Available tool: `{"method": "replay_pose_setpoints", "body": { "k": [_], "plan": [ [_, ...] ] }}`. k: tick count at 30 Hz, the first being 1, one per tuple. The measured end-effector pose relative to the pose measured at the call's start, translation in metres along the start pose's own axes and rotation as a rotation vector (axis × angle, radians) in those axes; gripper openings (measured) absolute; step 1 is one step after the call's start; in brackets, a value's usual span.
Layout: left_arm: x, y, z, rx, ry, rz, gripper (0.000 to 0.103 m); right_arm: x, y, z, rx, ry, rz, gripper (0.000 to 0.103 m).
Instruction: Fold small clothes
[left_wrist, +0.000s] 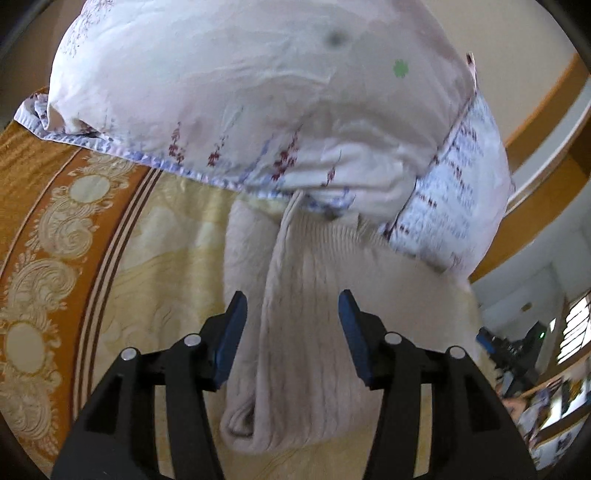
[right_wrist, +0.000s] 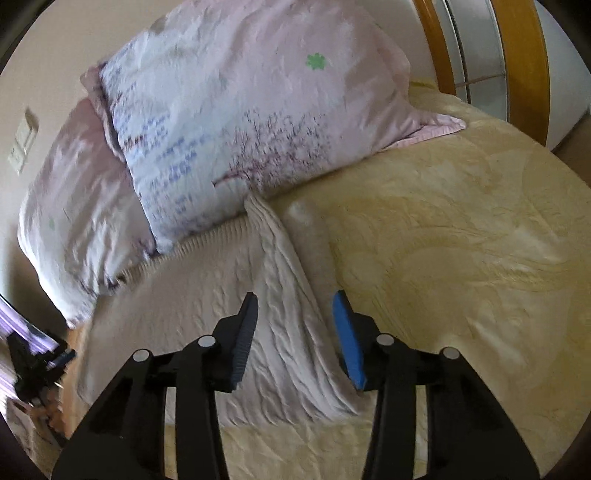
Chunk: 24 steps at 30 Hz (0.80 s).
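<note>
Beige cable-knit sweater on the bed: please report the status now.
Left gripper open, right gripper open, nothing held. Beige cable-knit sweater flat on yellow bedspread, sleeves folded in. Floral pillow overlaps its far edge.

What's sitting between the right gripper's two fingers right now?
A folded ridge of the cream knit garment runs between the right gripper fingers in the right wrist view; the pads stand clear of it.

Yellow patterned bedspread (right_wrist: 461, 229), floral pillows (right_wrist: 236, 125), wooden bed frame (right_wrist: 524, 59), beige wall (right_wrist: 48, 66).
</note>
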<state>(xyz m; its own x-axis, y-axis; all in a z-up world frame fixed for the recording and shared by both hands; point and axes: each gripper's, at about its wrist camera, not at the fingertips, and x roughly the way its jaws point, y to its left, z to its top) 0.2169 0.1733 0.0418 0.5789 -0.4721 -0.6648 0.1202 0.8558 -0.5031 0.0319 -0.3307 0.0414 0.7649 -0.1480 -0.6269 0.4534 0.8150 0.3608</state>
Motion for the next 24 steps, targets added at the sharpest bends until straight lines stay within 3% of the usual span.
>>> {"method": "replay_pose_setpoints", "body": {
  "k": [5, 11, 13, 16, 24],
  "plan": [
    [0.001, 0.003, -0.016, 0.008, 0.029, 0.024, 0.050, 0.006, 0.000, -0.008, -0.042, 0.027, -0.031, 0.043],
    [0.010, 0.004, -0.025, 0.010, 0.057, 0.042, 0.034, 0.011, 0.003, -0.016, -0.076, 0.034, -0.068, 0.016],
    [0.011, 0.005, -0.026, 0.007, 0.064, 0.039, 0.021, 0.006, 0.004, -0.016, -0.080, 0.017, -0.059, 0.009],
    [0.012, 0.008, -0.029, -0.002, 0.077, 0.031, 0.010, -0.001, 0.011, -0.019, -0.106, -0.005, -0.057, 0.009],
    [0.004, 0.010, -0.030, -0.001, 0.072, 0.006, 0.007, -0.024, 0.021, -0.026, -0.122, -0.057, -0.054, 0.008]
  ]
}}
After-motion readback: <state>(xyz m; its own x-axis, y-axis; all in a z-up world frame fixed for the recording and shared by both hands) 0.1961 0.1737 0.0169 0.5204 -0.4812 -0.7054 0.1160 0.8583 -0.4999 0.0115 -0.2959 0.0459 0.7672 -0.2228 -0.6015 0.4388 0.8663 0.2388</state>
